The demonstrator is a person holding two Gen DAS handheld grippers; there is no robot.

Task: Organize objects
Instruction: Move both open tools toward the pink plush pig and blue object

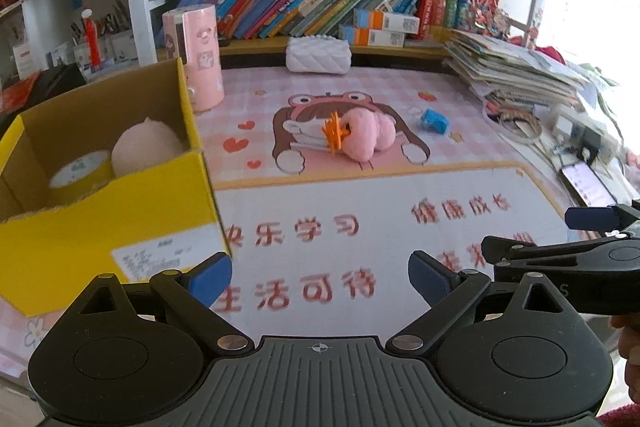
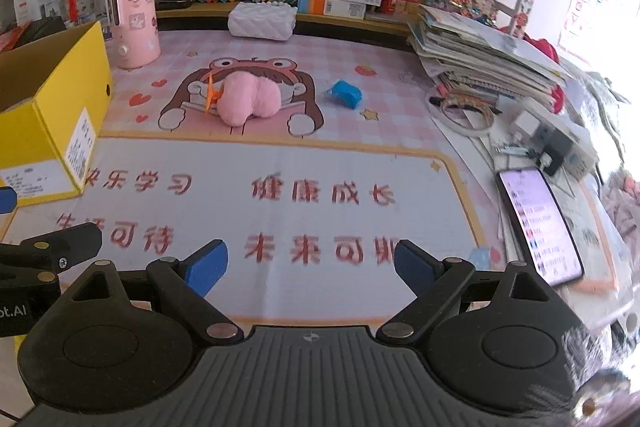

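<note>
A counter (image 2: 280, 211) covered by a pink checked mat with a cartoon frog-hooded figure and red Chinese lettering fills both views. Near the middle of the mat, on the cartoon figure, lies a fluffy pink plush toy (image 1: 366, 139) with a spiky orange plastic piece (image 1: 335, 135) touching its left end. Just to its right, apart from it, sits a small crumpled blue object (image 1: 434, 121).

At the counter's left edge stands an open yellow cardboard box (image 1: 100, 239). Inside it rest a pale peach rounded soft object (image 1: 146, 147) and, touching its left side, a roll of tape (image 1: 78, 169). Behind the box stands a tall pink cylindrical container (image 1: 196, 55) with cartoon stickers. A white quilted pouch (image 1: 318, 53) lies at the back edge, below a shelf of leaning books (image 1: 304, 1).

Along the right edge sit a stack of papers and booklets (image 2: 480, 55) and a smartphone (image 2: 538, 223) with its screen lit.

The left claw (image 1: 320, 277) hovers over the front of the mat, its blue-padded jaws spread wide with nothing between them. The right claw (image 2: 310, 265) is beside it, likewise wide and empty. Both point toward the plush toy, well apart from it.
</note>
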